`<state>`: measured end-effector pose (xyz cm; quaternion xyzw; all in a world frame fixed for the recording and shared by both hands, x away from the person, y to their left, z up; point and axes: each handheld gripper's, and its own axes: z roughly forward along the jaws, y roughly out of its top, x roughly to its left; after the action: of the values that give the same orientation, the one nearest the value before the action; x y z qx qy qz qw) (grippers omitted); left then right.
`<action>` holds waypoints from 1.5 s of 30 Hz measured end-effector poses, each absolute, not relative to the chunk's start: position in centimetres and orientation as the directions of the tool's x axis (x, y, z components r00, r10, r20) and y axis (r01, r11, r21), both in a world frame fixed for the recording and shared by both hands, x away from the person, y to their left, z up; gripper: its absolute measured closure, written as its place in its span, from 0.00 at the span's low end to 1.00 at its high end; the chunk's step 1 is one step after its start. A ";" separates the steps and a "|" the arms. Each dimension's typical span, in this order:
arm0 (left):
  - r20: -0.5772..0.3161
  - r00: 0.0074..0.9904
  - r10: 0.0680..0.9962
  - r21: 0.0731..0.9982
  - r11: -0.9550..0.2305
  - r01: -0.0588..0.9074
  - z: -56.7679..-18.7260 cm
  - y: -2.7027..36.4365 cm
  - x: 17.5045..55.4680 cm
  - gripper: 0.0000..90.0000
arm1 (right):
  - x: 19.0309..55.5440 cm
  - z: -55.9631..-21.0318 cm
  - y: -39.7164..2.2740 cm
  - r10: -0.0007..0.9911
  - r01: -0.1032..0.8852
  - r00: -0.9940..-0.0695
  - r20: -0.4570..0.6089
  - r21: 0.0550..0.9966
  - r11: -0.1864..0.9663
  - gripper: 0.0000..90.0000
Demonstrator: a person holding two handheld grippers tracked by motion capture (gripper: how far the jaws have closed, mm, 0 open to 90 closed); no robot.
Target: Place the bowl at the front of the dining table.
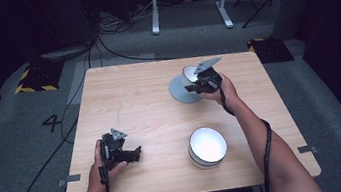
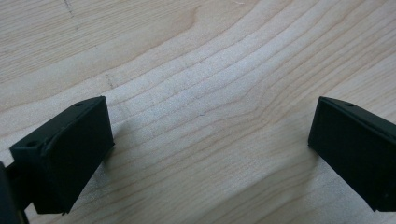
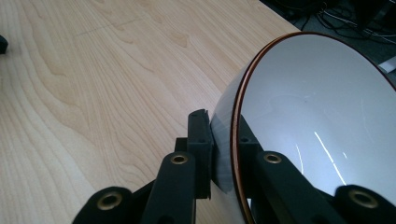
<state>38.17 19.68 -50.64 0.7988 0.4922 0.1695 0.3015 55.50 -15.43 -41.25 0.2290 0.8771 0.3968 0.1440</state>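
The right gripper [image 1: 197,85] is clamped on the rim of a tilted white bowl [image 1: 183,88], one jaw inside and one outside, at the far right of the wooden table [image 1: 151,114]. A second white bowl [image 1: 207,146] stands upright at the near right. The left gripper [image 1: 128,154] is held with its jaws wide apart over bare wood at the near left.

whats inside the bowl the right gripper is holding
Nothing: in the right gripper view the bowl shows a bare white inside. The right gripper pinches its rim, one jaw covering a bit of the inner wall.
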 end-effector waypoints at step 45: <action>-0.028 0.456 0.890 0.650 -0.330 0.684 -50.7 19.7 38.1 0.00 | 60.6 -44.5 -14.6 0.591 0.371 -0.804 -0.072 0.715 0.592 0.92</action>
<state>38.14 19.66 -50.66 0.7977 0.4932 0.1694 0.3027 60.60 -14.64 -44.47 0.2735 0.8791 0.3592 0.1527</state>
